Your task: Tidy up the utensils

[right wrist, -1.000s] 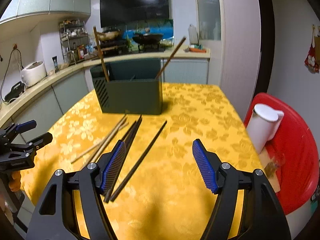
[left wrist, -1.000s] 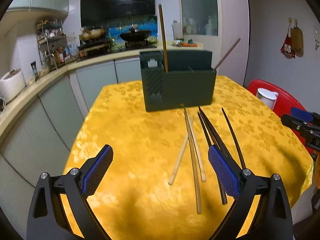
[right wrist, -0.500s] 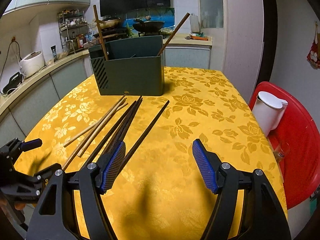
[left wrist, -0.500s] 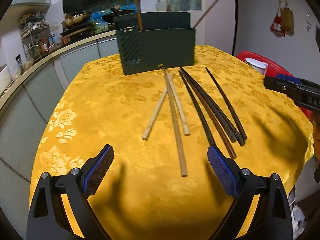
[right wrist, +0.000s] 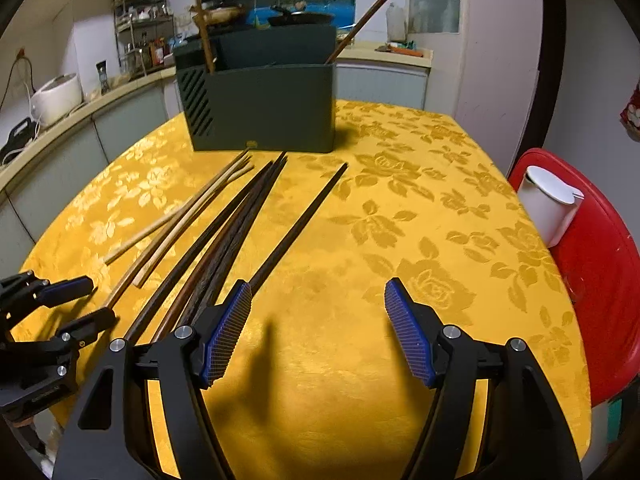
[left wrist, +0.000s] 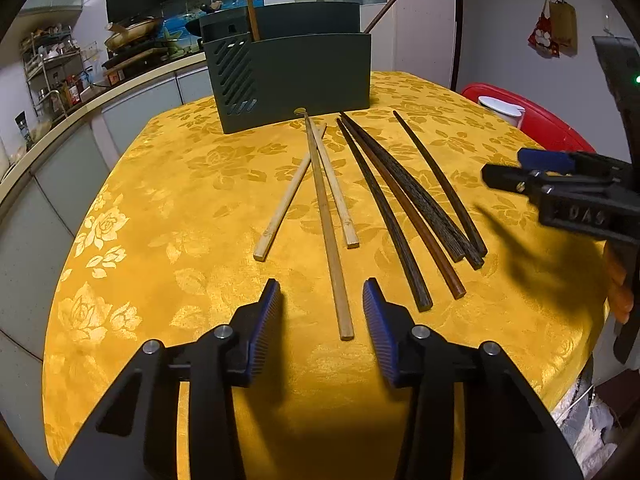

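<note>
Chopsticks [left wrist: 328, 216] fan toward twelve o'clock; left gripper [left wrist: 322, 320] narrowly straddles one, right gripper [right wrist: 316, 328] gapes wide, empty.

Left gripper [left wrist: 322, 312] narrowed around the long chopstick [left wrist: 326, 224].

A yellow tablecloth [left wrist: 168, 208] with a rose pattern covers the table. Just beside its right edge sits a red stool [right wrist: 600, 264] with a white jug [right wrist: 550, 204] on it. Behind runs a curved counter [right wrist: 72, 124] — a rice cooker [right wrist: 56, 98] stands on it, near a rack [right wrist: 140, 32] of bottles. Farther back, a wok [right wrist: 300, 19] rests on the stove. Red hangings [left wrist: 552, 34] are on the right wall.
</note>
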Demonstrator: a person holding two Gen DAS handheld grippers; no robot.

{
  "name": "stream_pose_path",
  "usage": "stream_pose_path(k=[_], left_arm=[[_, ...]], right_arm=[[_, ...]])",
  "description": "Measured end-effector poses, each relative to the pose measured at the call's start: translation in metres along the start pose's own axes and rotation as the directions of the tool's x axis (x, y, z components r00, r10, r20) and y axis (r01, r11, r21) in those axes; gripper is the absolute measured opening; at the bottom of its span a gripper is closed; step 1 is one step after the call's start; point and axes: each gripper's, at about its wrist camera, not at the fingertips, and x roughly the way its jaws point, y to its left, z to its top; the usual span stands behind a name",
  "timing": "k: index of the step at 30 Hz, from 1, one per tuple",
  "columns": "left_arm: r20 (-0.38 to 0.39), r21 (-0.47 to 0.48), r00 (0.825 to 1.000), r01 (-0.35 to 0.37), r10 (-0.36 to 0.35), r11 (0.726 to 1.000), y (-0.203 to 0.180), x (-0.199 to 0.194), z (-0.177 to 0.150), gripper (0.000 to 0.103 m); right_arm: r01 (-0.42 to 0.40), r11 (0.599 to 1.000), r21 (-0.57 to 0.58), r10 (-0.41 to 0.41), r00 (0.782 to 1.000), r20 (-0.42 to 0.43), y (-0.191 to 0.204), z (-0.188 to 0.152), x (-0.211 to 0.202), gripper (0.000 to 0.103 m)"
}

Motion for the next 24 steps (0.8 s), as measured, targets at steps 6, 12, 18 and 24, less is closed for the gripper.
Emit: stream_pose_path(k=[6,12,18,24], left_arm=[[0.000,-0.006,1.000,0.002,-0.002,1.000,0.000,0.000,0.000,0.042],[-0.003,-0.013,1.000,0.007,-0.007,1.000,0.001,0.000,0.000,0.042],[0.000,-0.010,1.000,0.002,-0.002,1.000,0.001,-0.001,0.000,0.042],[0.001,-0.013,1.000,0.003,-0.003,1.000,0.001,-0.001,0.000,0.041]], right_arm=[[0.014,0.998,-0.059,-0.015,1.000,-0.014,0.024,0.000,0.013,0.067],[0.059,0.993,-0.103,-0.063,0.997,-0.038,0.030,-0.002,0.021,0.067],[0.101,0.990,-0.094,-0.107,0.992,-0.059,0.017,-0.006,0.018,0.067],[0.074,0.996,-0.059,-0.078,0.995,-0.061,0.008,-0.016,0.010,0.060]])
